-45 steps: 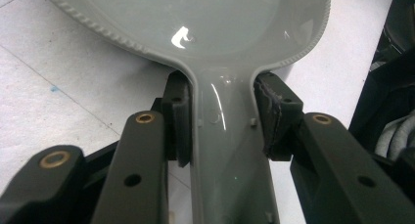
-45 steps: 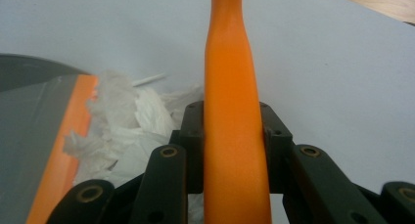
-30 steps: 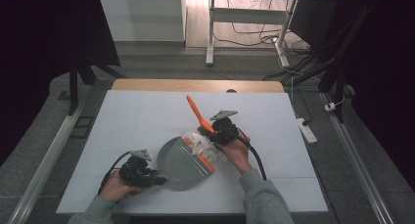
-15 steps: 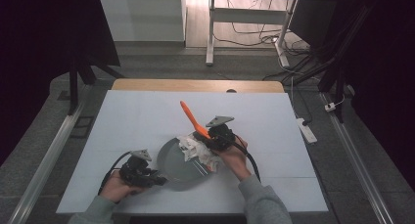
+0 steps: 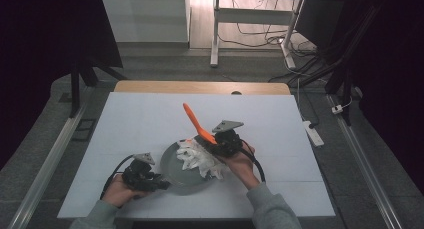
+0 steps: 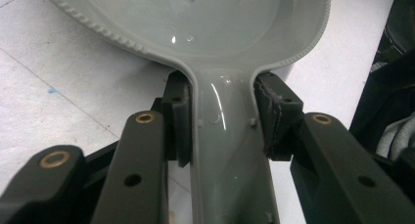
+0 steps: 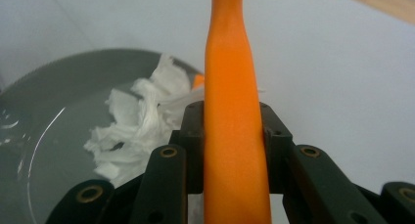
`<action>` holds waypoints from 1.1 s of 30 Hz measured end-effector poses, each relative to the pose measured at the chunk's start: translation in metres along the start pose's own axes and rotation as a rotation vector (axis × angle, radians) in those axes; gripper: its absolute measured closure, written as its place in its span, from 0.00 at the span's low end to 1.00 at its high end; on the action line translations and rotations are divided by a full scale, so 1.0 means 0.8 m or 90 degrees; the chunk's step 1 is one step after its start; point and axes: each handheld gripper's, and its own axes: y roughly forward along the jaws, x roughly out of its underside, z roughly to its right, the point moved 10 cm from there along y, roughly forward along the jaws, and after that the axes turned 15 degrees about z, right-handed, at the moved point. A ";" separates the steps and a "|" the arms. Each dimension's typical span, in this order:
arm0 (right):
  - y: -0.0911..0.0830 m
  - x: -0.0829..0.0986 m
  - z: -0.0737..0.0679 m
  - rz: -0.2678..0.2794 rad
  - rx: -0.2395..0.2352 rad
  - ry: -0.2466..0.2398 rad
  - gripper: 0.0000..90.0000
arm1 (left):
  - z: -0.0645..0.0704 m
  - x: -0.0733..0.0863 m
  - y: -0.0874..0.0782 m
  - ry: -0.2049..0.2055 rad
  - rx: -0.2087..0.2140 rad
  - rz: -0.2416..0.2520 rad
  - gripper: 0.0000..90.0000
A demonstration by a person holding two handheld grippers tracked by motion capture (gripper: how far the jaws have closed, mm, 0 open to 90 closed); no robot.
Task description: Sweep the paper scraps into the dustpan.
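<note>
On the white table (image 5: 150,124) we see a grey dustpan (image 5: 172,169) lying near the front edge, its handle pointing toward about eight o'clock. The left gripper (image 5: 150,179) has that handle clamped: in the left gripper view its jaws press against both sides of the grey handle (image 6: 225,150), closed as far as the handle allows, with the pan's bowl (image 6: 220,23) spreading out beyond. The left hand (image 5: 120,191) holds this gripper at the pan's seven o'clock side.

Crumpled white paper scraps (image 5: 197,156) lie across the pan's right half, toward three o'clock. The right gripper (image 5: 217,141) sits at the pan's two o'clock edge, its jaws closed tight on an orange brush handle (image 5: 195,121) that slants up toward eleven o'clock. In the right gripper view the orange handle (image 7: 232,136) runs straight up between the jaws, with the paper (image 7: 137,121) in the pan to its left.
</note>
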 end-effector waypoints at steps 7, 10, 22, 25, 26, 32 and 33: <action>0.007 -0.006 0.029 -0.010 0.036 -0.003 0.78 | 0.000 0.000 0.000 -0.001 -0.001 0.001 0.68; 0.016 -0.006 0.043 -0.020 0.053 -0.006 0.77 | -0.001 0.000 -0.001 -0.003 -0.002 0.002 0.68; 0.068 -0.005 0.075 -0.057 0.065 0.001 0.78 | -0.006 0.000 -0.006 -0.016 -0.010 0.005 0.68; 0.078 -0.001 0.074 -0.069 0.062 0.000 0.78 | -0.007 0.001 -0.008 -0.019 -0.010 0.005 0.68; 0.080 -0.001 0.073 -0.067 0.060 0.002 0.78 | -0.007 0.001 -0.008 -0.020 -0.009 0.006 0.68; 0.086 -0.003 0.055 -0.087 0.040 -0.021 0.78 | -0.007 0.001 -0.008 -0.020 -0.011 0.005 0.68; 0.086 -0.002 0.052 -0.088 0.037 -0.026 0.78 | -0.007 0.001 -0.008 -0.020 -0.011 0.005 0.68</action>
